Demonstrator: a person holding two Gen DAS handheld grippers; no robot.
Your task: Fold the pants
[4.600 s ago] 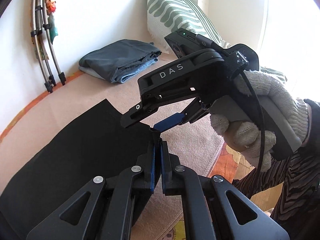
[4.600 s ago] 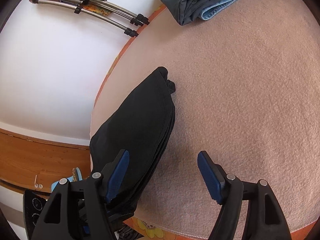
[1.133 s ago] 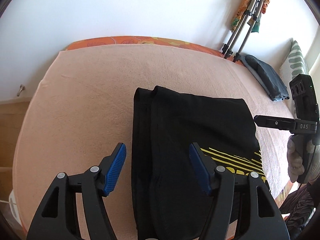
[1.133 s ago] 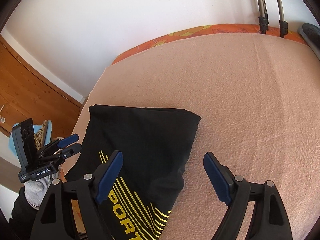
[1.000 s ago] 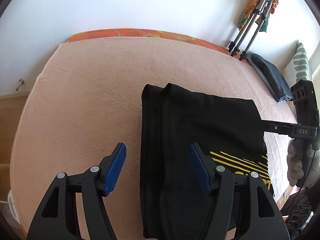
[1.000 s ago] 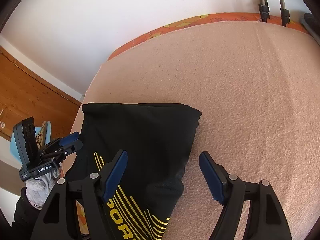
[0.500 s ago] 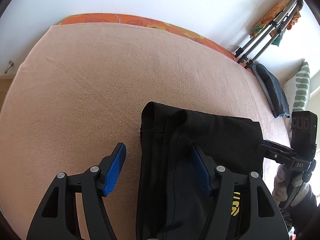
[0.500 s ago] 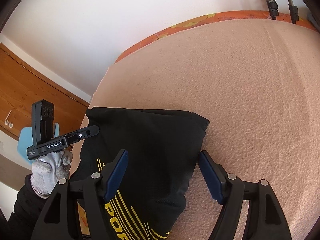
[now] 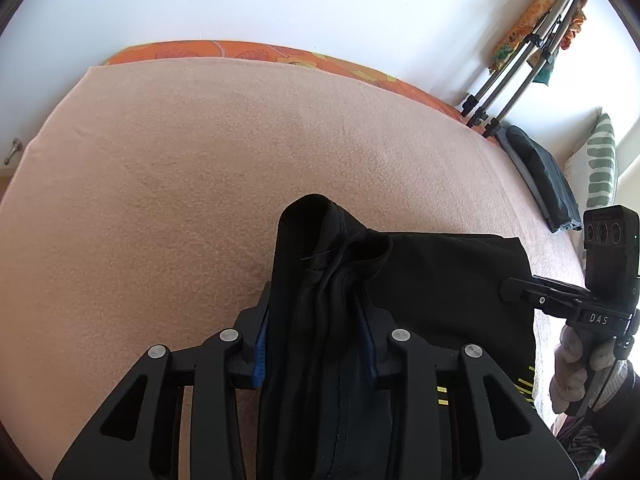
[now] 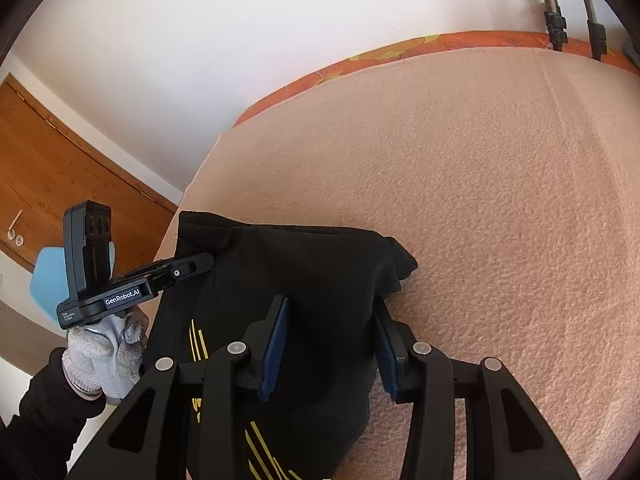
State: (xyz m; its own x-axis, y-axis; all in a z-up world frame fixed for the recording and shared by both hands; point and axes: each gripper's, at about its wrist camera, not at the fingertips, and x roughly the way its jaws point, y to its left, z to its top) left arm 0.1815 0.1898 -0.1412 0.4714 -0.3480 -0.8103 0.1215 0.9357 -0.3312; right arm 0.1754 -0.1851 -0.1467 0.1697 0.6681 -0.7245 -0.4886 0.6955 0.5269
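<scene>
I have the black pants (image 9: 440,280) lying folded on the bed (image 9: 200,160). Left claw (image 9: 316,344) and right claw (image 10: 330,344) have just been closing, pinching bunched corners; soft, limp cloth, best gripped through every layer.

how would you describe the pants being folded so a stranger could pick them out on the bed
On the peach blanket over the bed, find the black pants at the near edge. Unlike the grey folded clothes by the striped pillow, they carry yellow stripes.

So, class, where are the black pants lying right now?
The black pants lie folded on the pink blanket at its near edge, low and central in both wrist views, bunched between both grippers' blue pads.
</scene>
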